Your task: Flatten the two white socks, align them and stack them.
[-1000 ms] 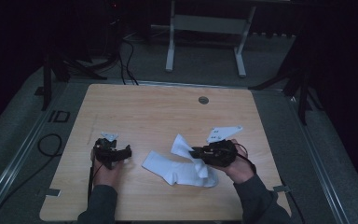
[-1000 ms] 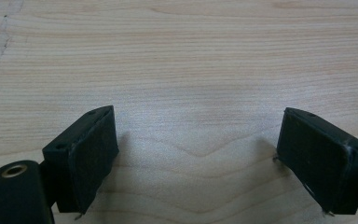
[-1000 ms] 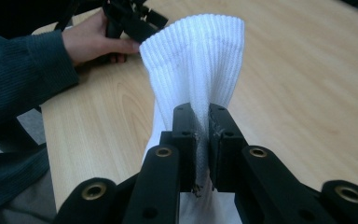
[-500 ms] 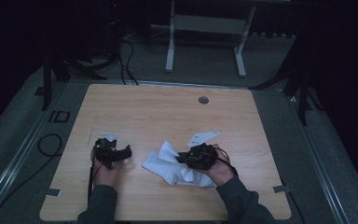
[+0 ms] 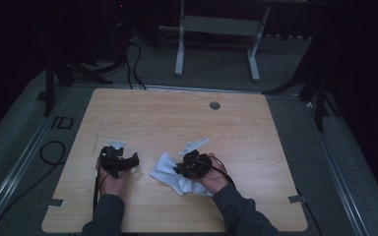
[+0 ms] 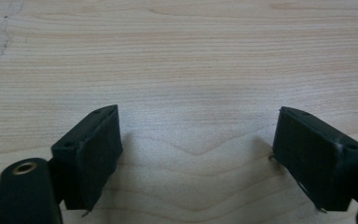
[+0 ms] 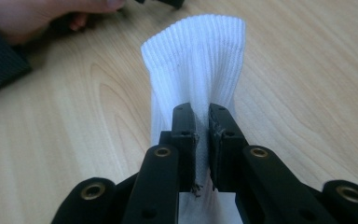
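Observation:
A white ribbed sock [image 5: 169, 175] lies crumpled on the wooden table [image 5: 177, 123], near the front and a little right of centre. My right gripper [image 5: 183, 167] is low over it, shut on a fold of the sock [image 7: 200, 60], whose fabric is pinched between the jaws of the right gripper [image 7: 203, 116]. My left gripper [image 5: 129, 162] rests to the left of the sock, apart from it. In the left gripper view, the left gripper [image 6: 198, 135] stands open over bare wood. Its jaws have just been closing a little, with nothing between them.
A round grommet [image 5: 215, 105] sits in the table's far middle. Beyond the table a metal frame [image 5: 216, 29] stands on the grey floor, and cables [image 5: 49, 150] lie at the left. The person's other hand [image 7: 51, 9] is beyond the sock in the right gripper view.
My right gripper has moved left and down, carrying the held part of the sock over the rest of it. The left hand has stayed where it was.

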`<action>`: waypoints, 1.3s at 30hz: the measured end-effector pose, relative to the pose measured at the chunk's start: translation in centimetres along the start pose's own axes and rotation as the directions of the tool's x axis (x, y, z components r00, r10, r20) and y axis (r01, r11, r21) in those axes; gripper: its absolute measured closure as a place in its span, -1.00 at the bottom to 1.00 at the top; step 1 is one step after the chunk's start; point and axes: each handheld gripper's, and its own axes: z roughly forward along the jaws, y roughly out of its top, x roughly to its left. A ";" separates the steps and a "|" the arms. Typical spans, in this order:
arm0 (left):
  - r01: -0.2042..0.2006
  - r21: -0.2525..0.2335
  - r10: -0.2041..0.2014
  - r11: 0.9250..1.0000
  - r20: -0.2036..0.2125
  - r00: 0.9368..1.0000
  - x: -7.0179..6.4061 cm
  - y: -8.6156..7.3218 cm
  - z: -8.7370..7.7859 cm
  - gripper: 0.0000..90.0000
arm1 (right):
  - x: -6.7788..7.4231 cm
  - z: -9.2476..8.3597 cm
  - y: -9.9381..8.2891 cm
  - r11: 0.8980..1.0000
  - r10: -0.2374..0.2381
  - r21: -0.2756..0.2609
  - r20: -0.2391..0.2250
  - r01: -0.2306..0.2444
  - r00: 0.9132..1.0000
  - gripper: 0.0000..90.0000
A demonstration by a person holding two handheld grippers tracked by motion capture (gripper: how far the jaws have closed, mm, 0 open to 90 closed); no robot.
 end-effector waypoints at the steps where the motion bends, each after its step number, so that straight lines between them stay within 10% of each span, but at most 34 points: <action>1: -0.003 -0.002 0.003 1.000 -0.001 1.000 0.0 0.0 -0.1 -0.58 | 0.1 0.3 0.1 1.000 0.001 0.006 0.000 -0.001 1.000 0.82; 9: 0.001 -0.004 0.000 1.000 0.004 1.000 -0.3 -0.2 -0.6 -0.30 | 0.3 2.0 0.1 0.999 0.022 0.033 0.002 -0.022 1.000 0.81; 24: -0.125 0.030 0.121 0.992 0.100 0.988 -2.0 -0.3 -1.7 0.78 | 0.1 3.6 -0.3 0.996 0.064 0.059 0.013 -0.065 0.998 0.75; 39: -0.216 -0.071 0.227 0.974 0.326 0.918 -5.4 -0.3 -4.4 0.96 | 0.2 4.0 -0.7 0.995 0.069 0.065 0.013 -0.070 0.998 0.54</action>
